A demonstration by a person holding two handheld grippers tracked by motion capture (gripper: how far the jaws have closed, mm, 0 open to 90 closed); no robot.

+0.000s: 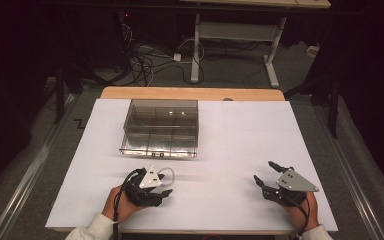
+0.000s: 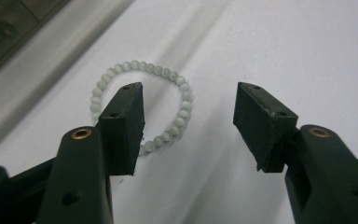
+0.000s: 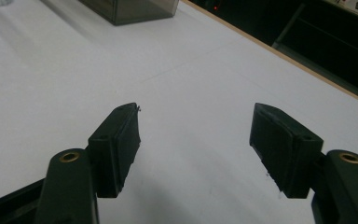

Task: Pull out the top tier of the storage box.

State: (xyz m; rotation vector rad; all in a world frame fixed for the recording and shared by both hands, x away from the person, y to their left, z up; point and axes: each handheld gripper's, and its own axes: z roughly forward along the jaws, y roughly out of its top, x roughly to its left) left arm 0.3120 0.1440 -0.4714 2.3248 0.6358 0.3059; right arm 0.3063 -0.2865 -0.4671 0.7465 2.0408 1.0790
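a person sits at a white surface holding a gripper in each hand, forearms coming in from the near edge in the high view. the left gripper rests low on the surface at the near left, and its jaws stand apart with nothing pressed between them. a bracelet of small pale, milky green beads lies flat on the surface as a closed ring. in the left gripper view one jaw sits over the middle of the ring, hiding part of the near side of it, while the other jaw is off to the side, clear of the beads; whether the first jaw touches the bracelet cannot be told. in the high view the bracelet shows as a faint loop just beyond the left gripper. the right gripper rests at the near right, well apart from the bracelet, its jaws also apart with bare surface between them. a clear, smoky plastic box with compartments stands farther back, left of the middle. beyond the surface, cables lie tangled on the floor by a table leg.
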